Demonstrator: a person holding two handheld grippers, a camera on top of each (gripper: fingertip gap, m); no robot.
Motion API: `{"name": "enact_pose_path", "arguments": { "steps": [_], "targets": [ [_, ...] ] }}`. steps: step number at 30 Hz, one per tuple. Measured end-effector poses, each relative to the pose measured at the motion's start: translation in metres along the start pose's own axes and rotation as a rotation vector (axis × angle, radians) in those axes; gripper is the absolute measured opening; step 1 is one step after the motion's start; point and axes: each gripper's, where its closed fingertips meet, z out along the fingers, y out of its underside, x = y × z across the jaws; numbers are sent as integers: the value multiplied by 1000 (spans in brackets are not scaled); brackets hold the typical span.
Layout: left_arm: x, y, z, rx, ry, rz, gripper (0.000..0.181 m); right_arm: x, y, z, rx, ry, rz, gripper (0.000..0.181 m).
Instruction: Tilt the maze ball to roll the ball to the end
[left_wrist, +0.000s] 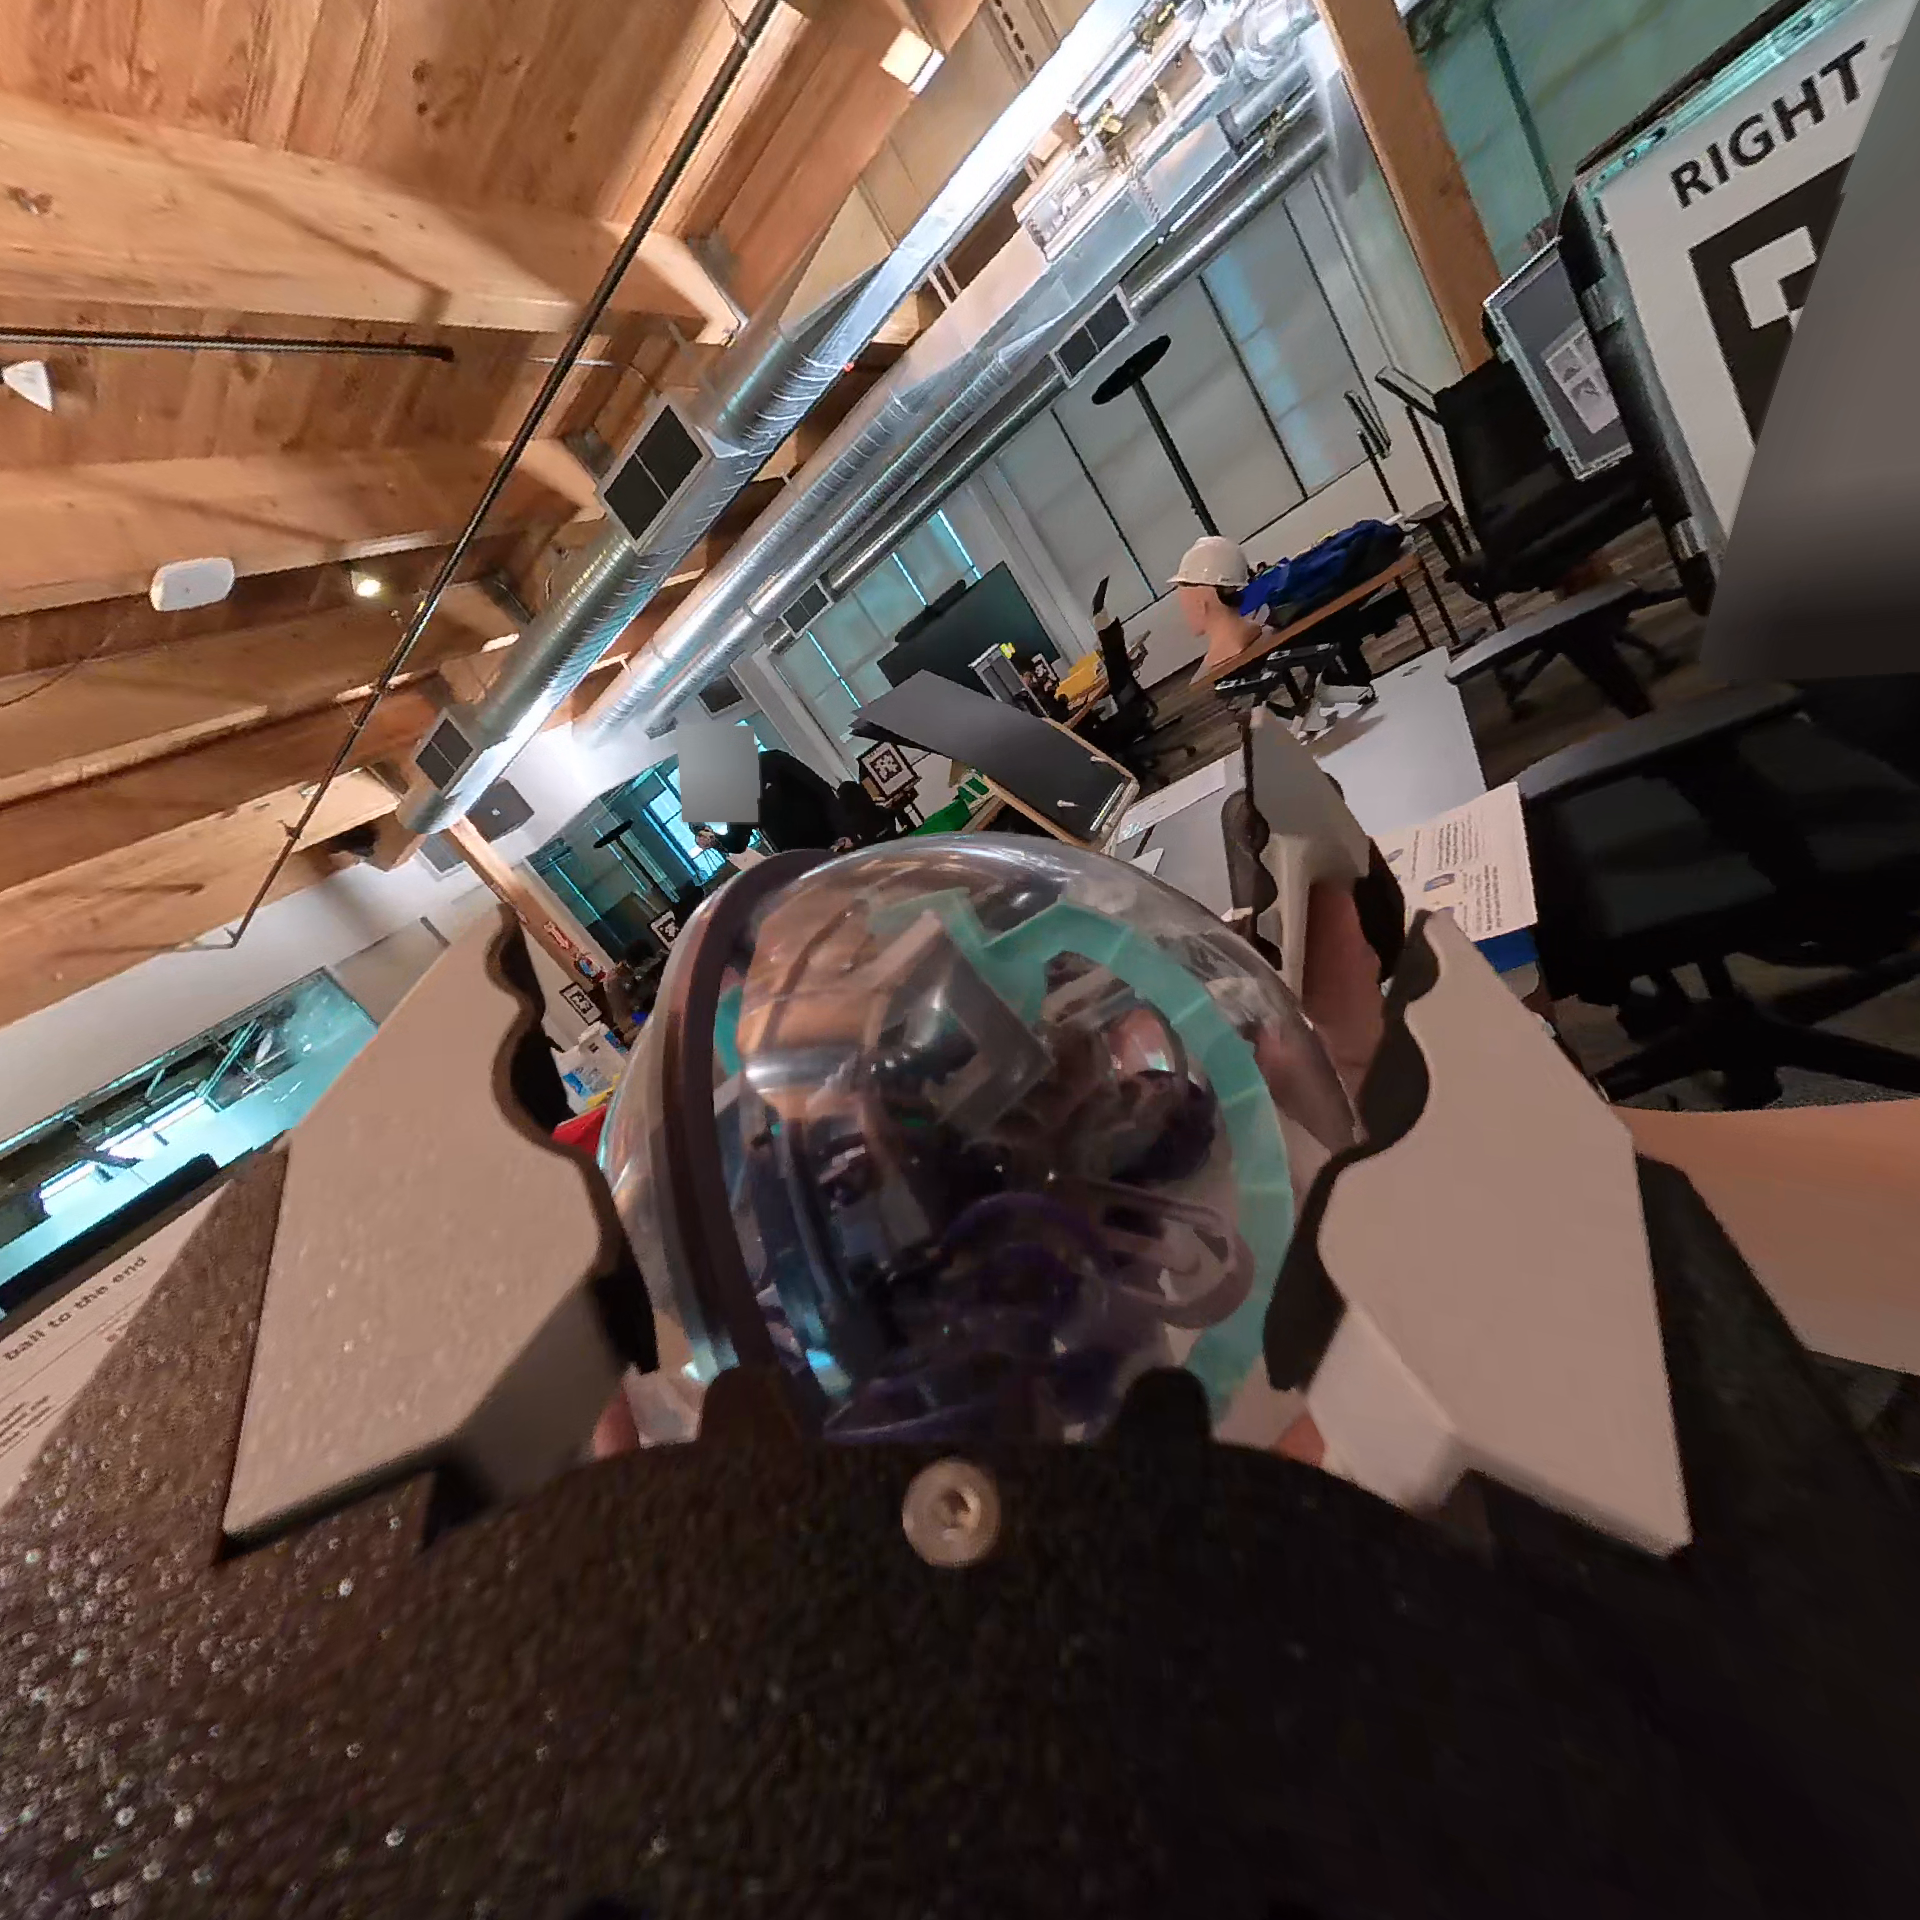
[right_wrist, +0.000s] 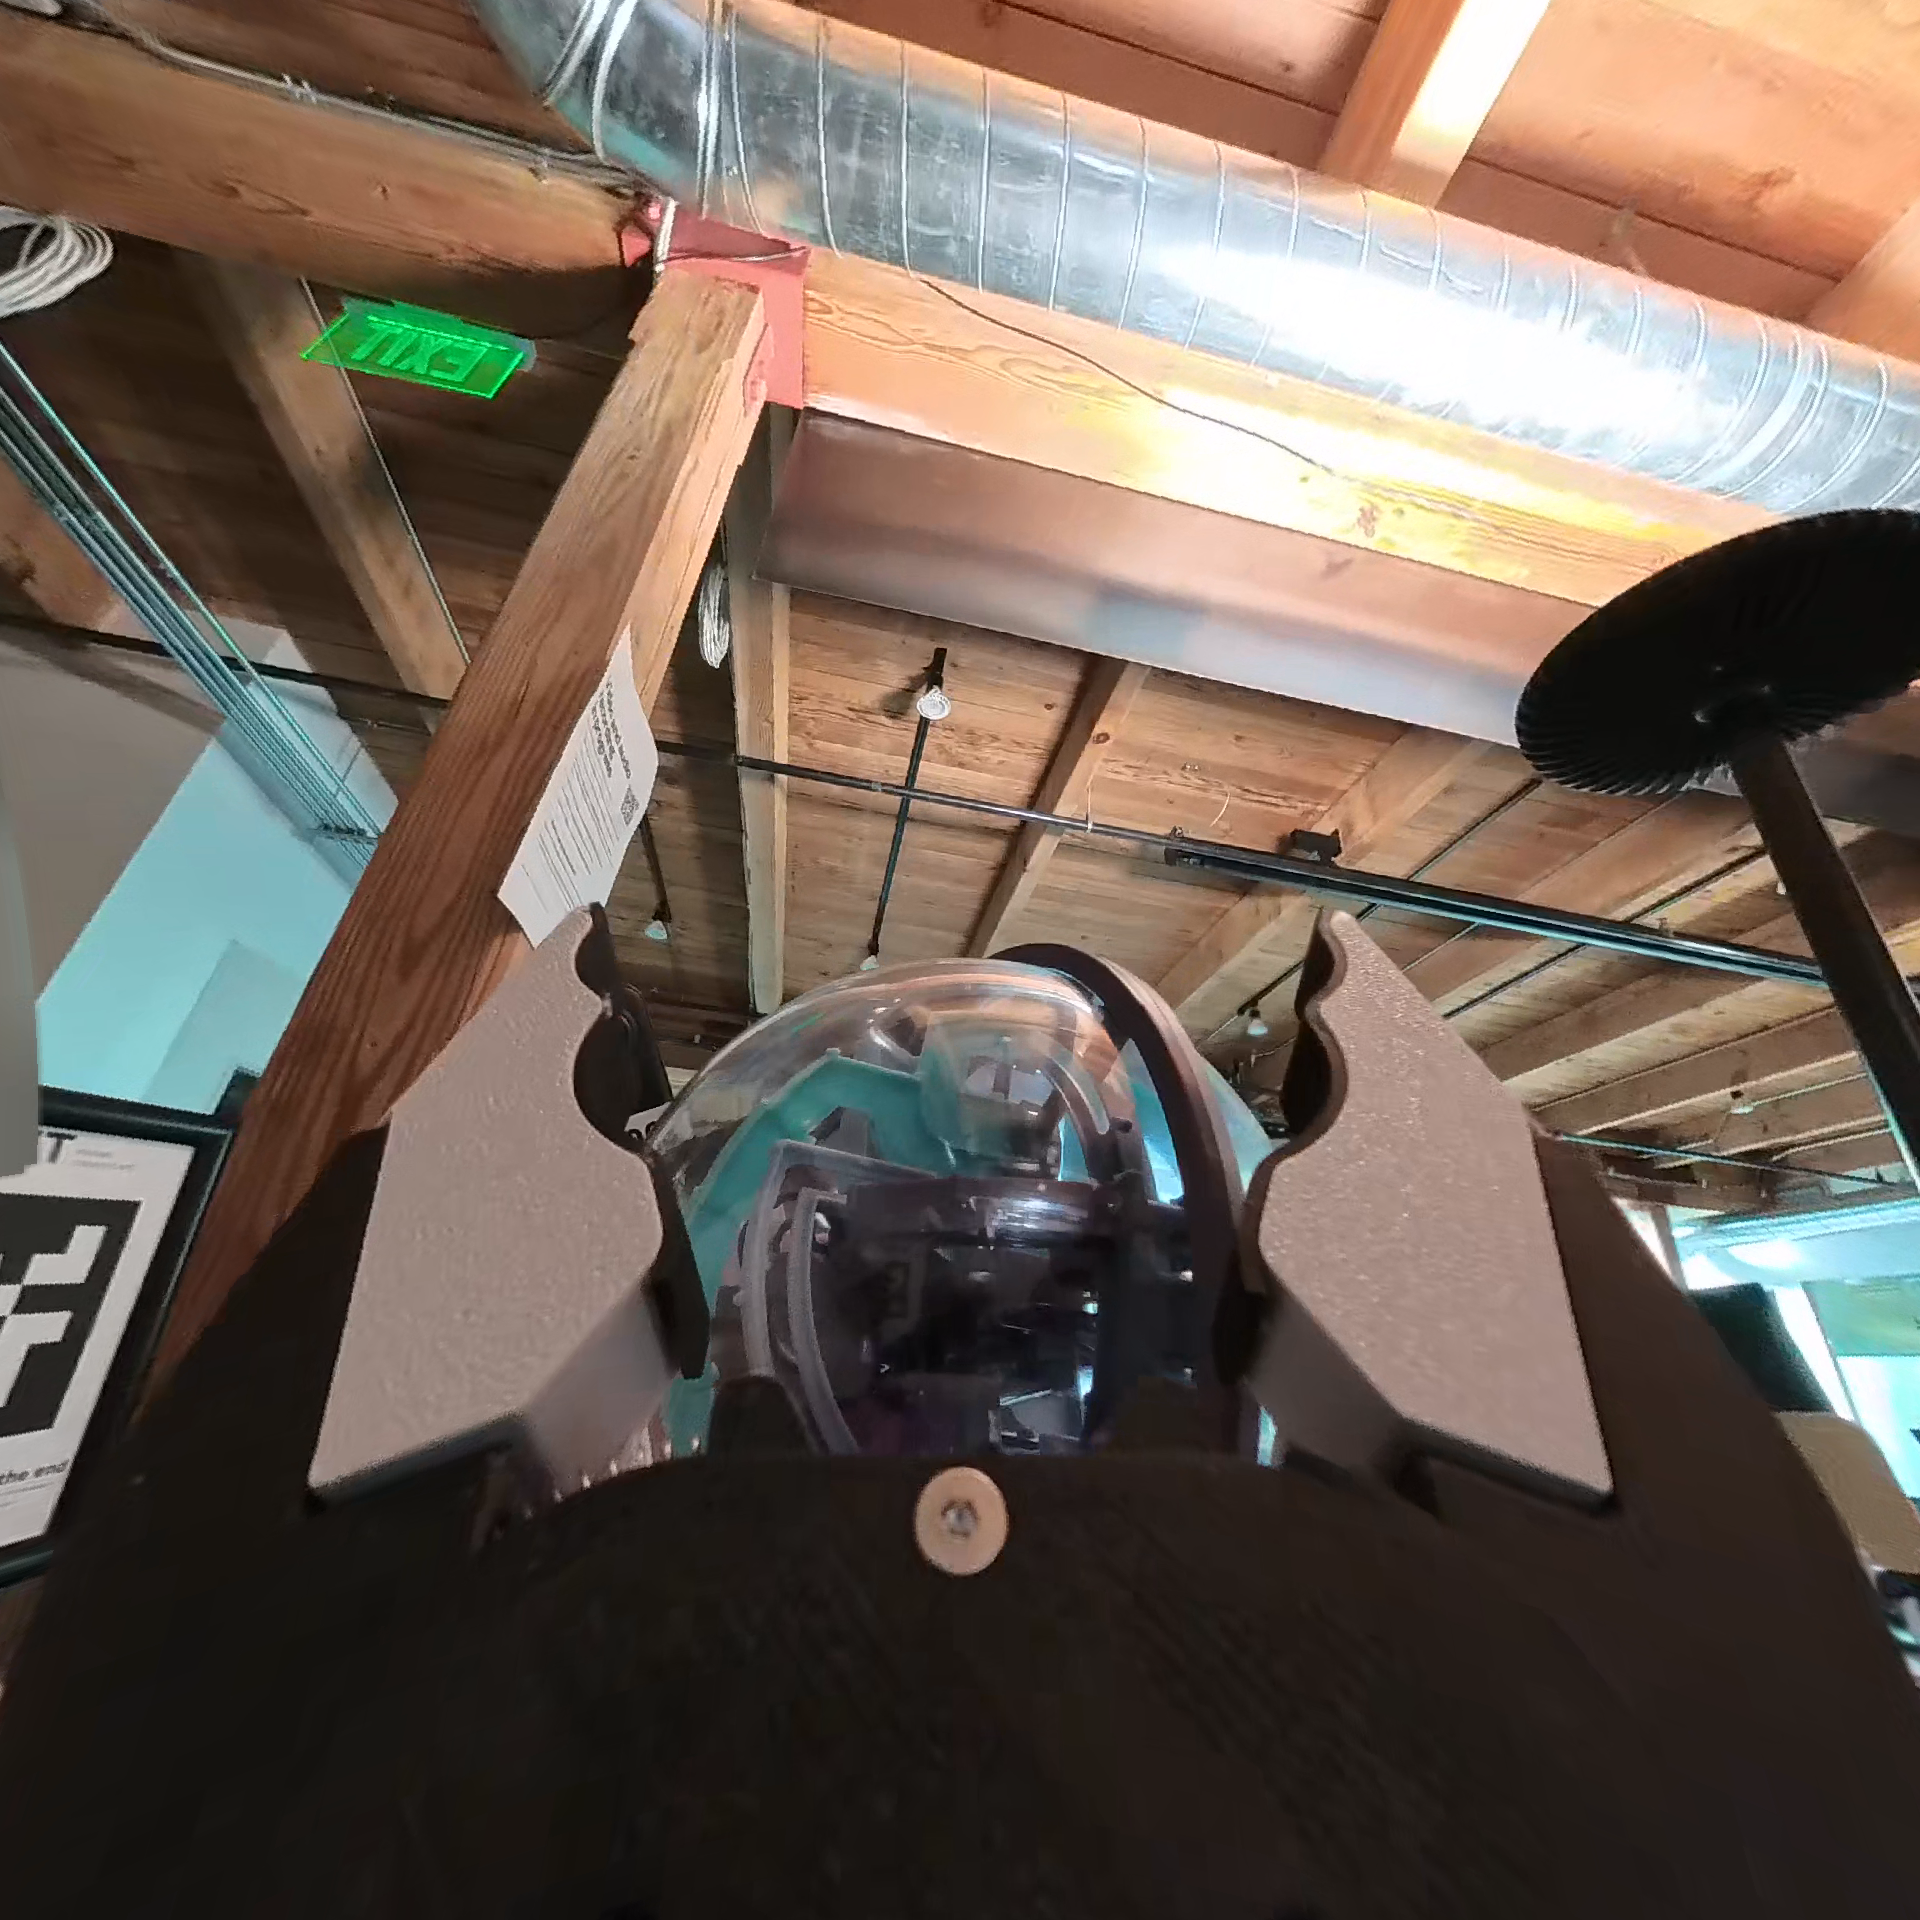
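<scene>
1. While both wrist views tip toward the ceiling, the maze ball (left_wrist: 966, 1132) sits centre-low in each frame, a clear globe with teal and purple tracks.
2. Left gripper (left_wrist: 961, 1049) clamps the globe's sides; right gripper (right_wrist: 951, 1081) does likewise.
3. Small inner ball: cannot locate.
4. Risk: the smooth shell may slip if either clamp loosens during tilting.
5. Writing present on a white marker board (left_wrist: 1756, 260), a green ceiling sign (right_wrist: 421, 358), and a paper on the beam (right_wrist: 582, 810); not transcribed.
</scene>
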Motion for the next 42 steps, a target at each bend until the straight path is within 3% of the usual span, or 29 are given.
{"name": "enact_pose_path", "arguments": {
  "steps": [6,12,21,24,26,30,35,42],
  "targets": [
    [4,0,-1,6,-12,-1,153,-4,-1,-3,-2,5,-8,127],
    [5,7,-3,9,-44,-99,149,1,7,1,-125,53,40,126],
    [-3,45,-7,123,-20,-393,139,37,27,-23,-280,227,142,125],
    [-1,55,-13,217,42,-462,143,54,35,-36,-302,262,171,127],
    [8,49,-26,341,164,-491,157,64,36,-43,-301,268,215,127],
    [1,43,-51,573,220,-492,157,70,31,-42,-270,223,232,122],
    [-18,61,-40,546,133,-417,157,79,41,-29,-323,123,127,129],
    [-53,67,-15,461,32,-317,157,115,40,-17,-277,50,152,139]
  ]
}}
